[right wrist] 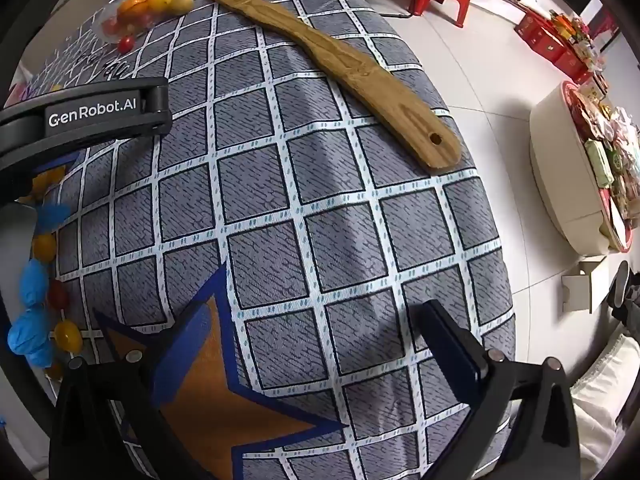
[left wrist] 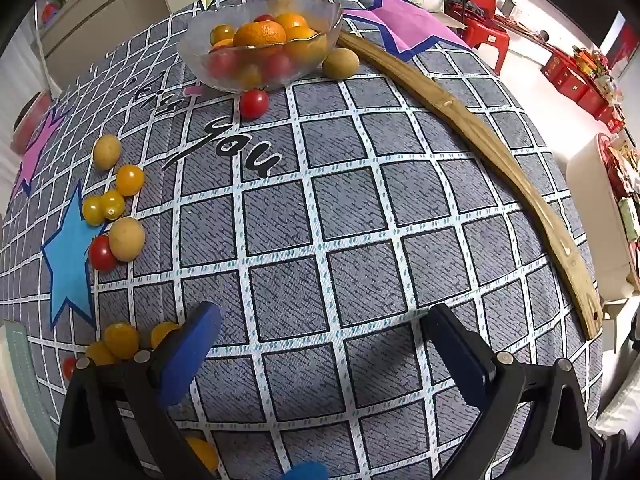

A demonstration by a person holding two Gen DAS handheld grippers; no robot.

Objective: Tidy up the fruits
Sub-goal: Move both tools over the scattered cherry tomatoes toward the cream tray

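Currently between picks: left gripper (left wrist: 320,332) and right gripper (right wrist: 312,336) are held wide, nothing gripped. Bowl (left wrist: 320,12) is part-filled; loose fruit (a red tomato (left wrist: 253,103) just beside it) must be approached next.

Fruits (left wrist: 260,36) in bowl (left wrist: 192,46), others loose

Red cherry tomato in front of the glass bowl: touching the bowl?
Cannot tell. In the left wrist view the red cherry tomato sits right at the glass bowl base; no clear gap or contact.
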